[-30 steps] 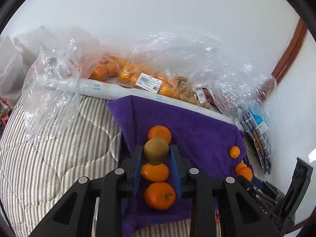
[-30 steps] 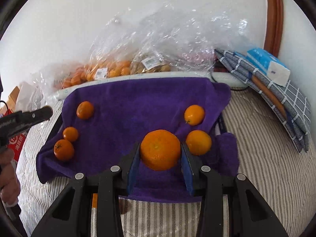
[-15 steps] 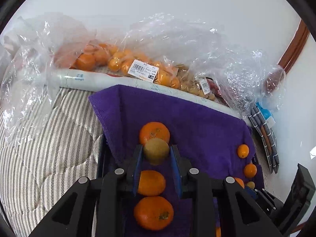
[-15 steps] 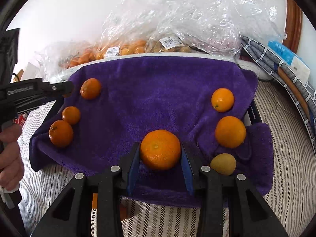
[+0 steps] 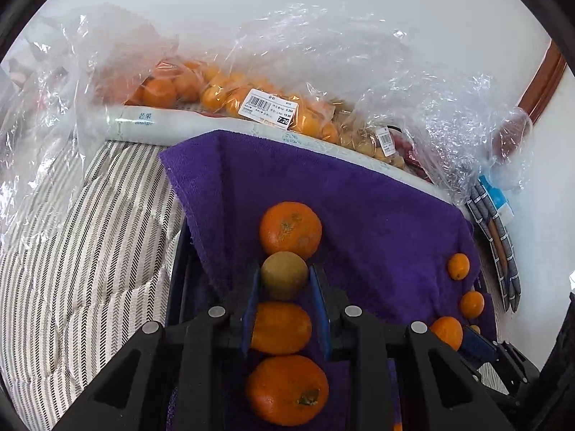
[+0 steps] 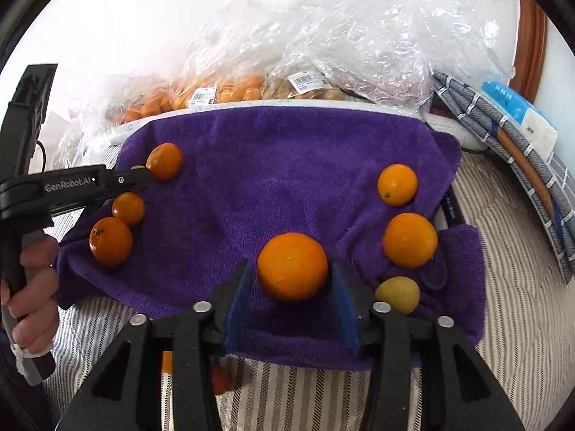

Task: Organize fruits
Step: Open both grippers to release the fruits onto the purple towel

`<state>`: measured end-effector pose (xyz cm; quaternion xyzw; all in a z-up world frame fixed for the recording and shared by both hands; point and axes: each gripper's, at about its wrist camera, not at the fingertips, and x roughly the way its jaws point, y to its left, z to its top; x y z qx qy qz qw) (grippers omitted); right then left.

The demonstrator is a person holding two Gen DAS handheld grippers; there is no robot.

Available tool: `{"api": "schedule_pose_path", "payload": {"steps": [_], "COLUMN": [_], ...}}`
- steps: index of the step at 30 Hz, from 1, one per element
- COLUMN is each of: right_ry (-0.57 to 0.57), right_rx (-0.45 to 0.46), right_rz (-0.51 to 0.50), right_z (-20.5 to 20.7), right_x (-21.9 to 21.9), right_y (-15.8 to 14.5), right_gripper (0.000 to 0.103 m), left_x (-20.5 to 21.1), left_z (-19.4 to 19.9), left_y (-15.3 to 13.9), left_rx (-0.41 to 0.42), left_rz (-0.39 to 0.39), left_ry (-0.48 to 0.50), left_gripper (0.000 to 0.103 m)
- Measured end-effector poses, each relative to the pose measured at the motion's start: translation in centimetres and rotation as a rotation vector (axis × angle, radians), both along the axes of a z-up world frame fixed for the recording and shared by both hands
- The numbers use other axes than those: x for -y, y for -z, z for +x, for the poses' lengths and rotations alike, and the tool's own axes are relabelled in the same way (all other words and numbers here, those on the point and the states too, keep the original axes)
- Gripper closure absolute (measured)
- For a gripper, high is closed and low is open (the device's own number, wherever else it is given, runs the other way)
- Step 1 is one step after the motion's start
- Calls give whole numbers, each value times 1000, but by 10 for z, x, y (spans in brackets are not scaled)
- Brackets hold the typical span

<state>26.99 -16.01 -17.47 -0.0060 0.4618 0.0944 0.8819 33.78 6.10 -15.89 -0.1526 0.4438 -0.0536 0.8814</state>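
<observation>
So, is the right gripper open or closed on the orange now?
Open. The right gripper has just been opening; gaps show between its blue pads and the orange resting on the purple towel.

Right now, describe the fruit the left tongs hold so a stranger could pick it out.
Find the purple towel spread over the striped bedding. Along its left side runs a line of oranges. The fruit pinched in the left tongs sits in that line: smaller, dull brownish-green, the only one there not orange.

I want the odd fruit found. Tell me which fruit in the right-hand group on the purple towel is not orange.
The small yellowish fruit, nearest the camera, just right of the right gripper; the others are orange.
</observation>
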Motion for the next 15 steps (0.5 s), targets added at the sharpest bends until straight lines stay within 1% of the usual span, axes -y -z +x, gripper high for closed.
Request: {"api": "schedule_pose_path", "payload": {"steps": [3, 5, 7, 11, 15], "right_ry": [15, 36, 63, 101, 121], "right_rx": [22, 40, 53, 56, 65], "right_rz": [-8, -1, 10, 15, 58], "right_z": [-8, -13, -19, -29, -47], "right_x": [4, 9, 16, 24, 31], "right_y": [-10, -18, -25, -36, -49], "right_gripper": [47, 39, 38, 38, 38], "left_x": [1, 0, 0, -1, -4], "left_z": [1, -2, -10, -28, -48], "left_y": [-3, -9, -17, -31, -46], "left_rx": [-13, -9, 10, 38, 52], "left_rz": [-10, -16, -22, -17, 2], "left_ry": [9, 12, 9, 11, 20], "left_gripper": [77, 73, 64, 60, 57]}}
